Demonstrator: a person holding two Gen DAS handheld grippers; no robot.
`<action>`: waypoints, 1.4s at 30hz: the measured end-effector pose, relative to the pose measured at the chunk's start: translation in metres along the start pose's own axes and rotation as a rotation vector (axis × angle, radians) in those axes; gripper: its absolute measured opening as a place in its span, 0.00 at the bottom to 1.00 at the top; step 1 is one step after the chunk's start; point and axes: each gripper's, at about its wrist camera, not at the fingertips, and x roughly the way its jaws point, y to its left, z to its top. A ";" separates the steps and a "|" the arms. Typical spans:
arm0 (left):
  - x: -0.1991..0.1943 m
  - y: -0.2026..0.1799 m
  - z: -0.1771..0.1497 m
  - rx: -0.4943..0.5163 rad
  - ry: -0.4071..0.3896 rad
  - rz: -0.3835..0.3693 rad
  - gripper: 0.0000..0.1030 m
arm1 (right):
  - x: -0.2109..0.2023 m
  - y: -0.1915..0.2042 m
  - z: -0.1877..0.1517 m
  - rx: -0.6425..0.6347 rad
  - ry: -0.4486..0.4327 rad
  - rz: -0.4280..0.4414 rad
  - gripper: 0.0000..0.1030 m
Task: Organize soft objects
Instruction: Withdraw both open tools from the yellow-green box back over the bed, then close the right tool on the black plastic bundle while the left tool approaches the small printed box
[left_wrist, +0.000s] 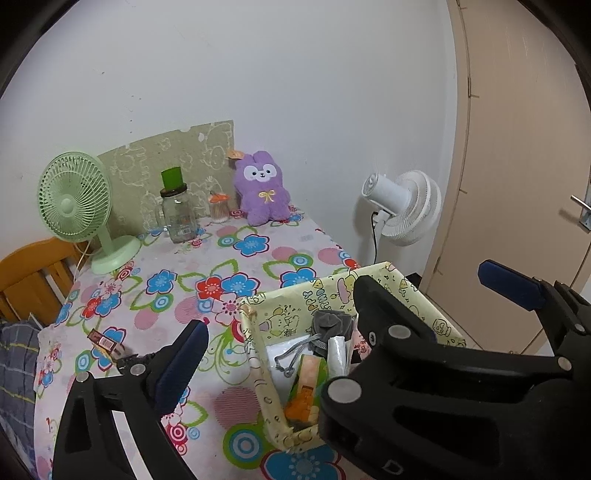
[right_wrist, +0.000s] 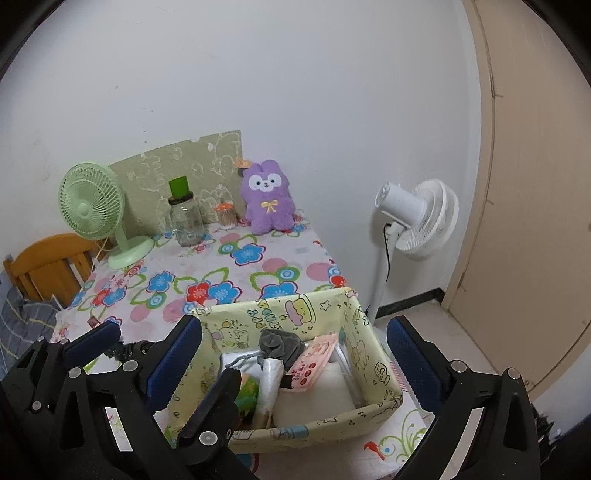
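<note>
Hidden or unclear:
- In the left wrist view the right gripper's black body fills the lower right. It covers the near corner of the box (left_wrist: 258, 332), and we can pick out only 1 pad (left_wrist: 181, 365) of the left gripper there.
- Print on the packets in the box is too small to read.
- A small reddish item (left_wrist: 100, 339) on the tablecloth (left_wrist: 236, 258) cannot be identified.

Tools:
- Right gripper (right_wrist: 295, 320) is spread wide and holds nothing. Its 2 blue pads straddle the box.
- Left gripper (right_wrist: 173, 348) is also spread wide and empty. 1 of its black fingers reaches down among the box contents.

Materials and shapes:
- The box is rectangular and open-topped, with soft walls in pale yellow cartoon print.
- Inside is a crumpled grey velvet pouch (right_wrist: 277, 345) with a cord, beside a pink packet (right_wrist: 314, 363), a white crinkled wrapper (right_wrist: 269, 387) and a smooth white bundle (right_wrist: 314, 398).
- A fluffy purple plush rabbit (right_wrist: 266, 197) sits upright at the far table edge, against the wall and well apart from the box.

Counts:
- 2 fans: a green desk fan (right_wrist: 92, 210) and a white floor fan (right_wrist: 424, 218).
- 1 glass jar (right_wrist: 186, 218) with a green cup on top.
- 1 wooden chair (right_wrist: 48, 266).
</note>
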 end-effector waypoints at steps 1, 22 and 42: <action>-0.003 0.002 0.000 -0.002 -0.004 -0.001 0.97 | -0.002 0.002 0.000 -0.005 -0.004 -0.002 0.99; -0.053 0.059 -0.008 -0.035 -0.086 0.080 0.97 | -0.036 0.069 0.004 -0.056 -0.071 0.075 0.99; -0.053 0.121 -0.024 -0.097 -0.095 0.145 0.96 | -0.019 0.136 -0.001 -0.111 -0.057 0.150 0.99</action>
